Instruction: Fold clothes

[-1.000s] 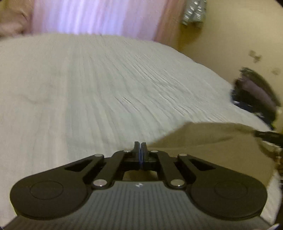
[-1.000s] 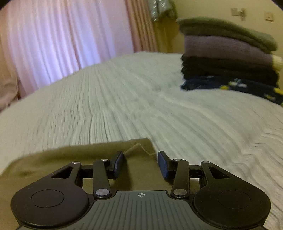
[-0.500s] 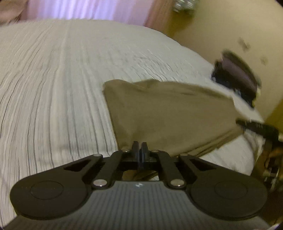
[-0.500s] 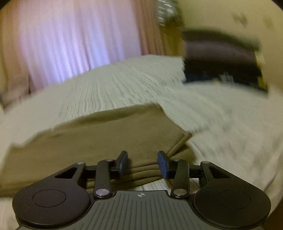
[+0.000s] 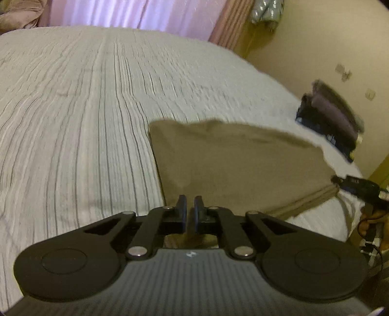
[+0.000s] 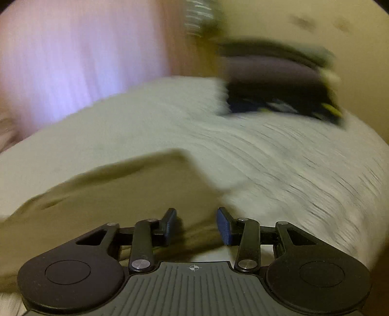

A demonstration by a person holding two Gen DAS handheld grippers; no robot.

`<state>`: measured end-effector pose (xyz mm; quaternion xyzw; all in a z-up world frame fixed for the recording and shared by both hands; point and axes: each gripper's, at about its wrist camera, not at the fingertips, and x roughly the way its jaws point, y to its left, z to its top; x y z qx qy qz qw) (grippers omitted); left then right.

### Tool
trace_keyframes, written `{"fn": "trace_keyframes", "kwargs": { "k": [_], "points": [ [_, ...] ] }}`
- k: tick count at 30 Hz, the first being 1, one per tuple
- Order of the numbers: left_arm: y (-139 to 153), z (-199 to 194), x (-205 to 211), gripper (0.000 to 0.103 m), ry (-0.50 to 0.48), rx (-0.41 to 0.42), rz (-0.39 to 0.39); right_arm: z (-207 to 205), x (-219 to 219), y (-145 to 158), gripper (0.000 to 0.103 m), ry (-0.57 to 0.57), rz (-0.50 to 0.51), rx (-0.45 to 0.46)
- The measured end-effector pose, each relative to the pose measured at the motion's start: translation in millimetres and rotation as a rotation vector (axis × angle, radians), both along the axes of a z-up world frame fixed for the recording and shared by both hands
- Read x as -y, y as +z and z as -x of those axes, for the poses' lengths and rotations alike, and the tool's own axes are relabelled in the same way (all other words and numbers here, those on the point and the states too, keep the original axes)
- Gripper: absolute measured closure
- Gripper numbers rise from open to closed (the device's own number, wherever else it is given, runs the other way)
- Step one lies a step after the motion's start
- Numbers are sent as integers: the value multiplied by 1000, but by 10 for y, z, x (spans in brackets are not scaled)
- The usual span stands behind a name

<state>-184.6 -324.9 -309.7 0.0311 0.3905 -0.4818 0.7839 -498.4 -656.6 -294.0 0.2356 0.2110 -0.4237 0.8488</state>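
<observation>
a folded olive-brown cloth garment (image 5: 233, 165) lies flat on a bed covered with a pale grey ribbed bedspread (image 5: 73, 126), close to the bed's near edge and toward its right side. its stacked folded layers show along the near edge, where a hem band runs in the left wrist view.

the left tongs (image 5: 190, 209) sit over the garment's near left corner with their two dark pads almost together, only a thin slit between them. whether that slit holds a bit of cloth or the pads merely sit above the fabric cannot be told. the right tongs (image 6: 197, 223) stand spread about halfway over the garment's near right part, with the olive fabric seen in the gap between the pads but not pressed by them. that view is heavily blurred.

near the bed's far right corner, well apart from the olive garment, rests a stack of folded clothes (image 6: 279, 80) in dark grey, purple-grey, black and navy with yellow marks. behind the bed hangs a pink curtain (image 5: 126, 12) beside a yellowish wall (image 5: 328, 43). in the left wrist view the right tongs show as a black shape at the picture's right edge.
</observation>
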Motion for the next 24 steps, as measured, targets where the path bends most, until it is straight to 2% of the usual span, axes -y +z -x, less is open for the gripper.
{"fn": "trace_keyframes", "kwargs": {
  "k": [2,5,7,11,14,15,18,20,22,24],
  "points": [
    [79,-105,26,98,17,38,3,56,74,103,61,-7,10,63],
    [155,-287,265,98,-1,68,14,-144,93,213,61,98,80,61],
    [145,-338,579,98,-52,102,14,-420,129,203,61,178,115,23],
    [33,-403,1077,97,-154,112,-19,-1032,215,77,61,323,151,-83],
    [-213,-459,1302,92,-154,172,-92,-1339,308,-109,61,376,166,-189],
    [-288,-522,1301,99,-133,172,-98,-1371,385,-175,62,378,147,-194],
    [-335,-727,1146,100,-43,89,-38,-1220,575,-175,78,320,50,-78],
    [-242,-755,988,101,8,71,-9,-1030,599,-51,78,260,38,1],
    [-110,-712,824,98,38,84,11,-837,499,96,78,209,68,24],
    [9,-549,706,97,24,83,28,-636,323,206,78,212,96,30]
  ]
}}
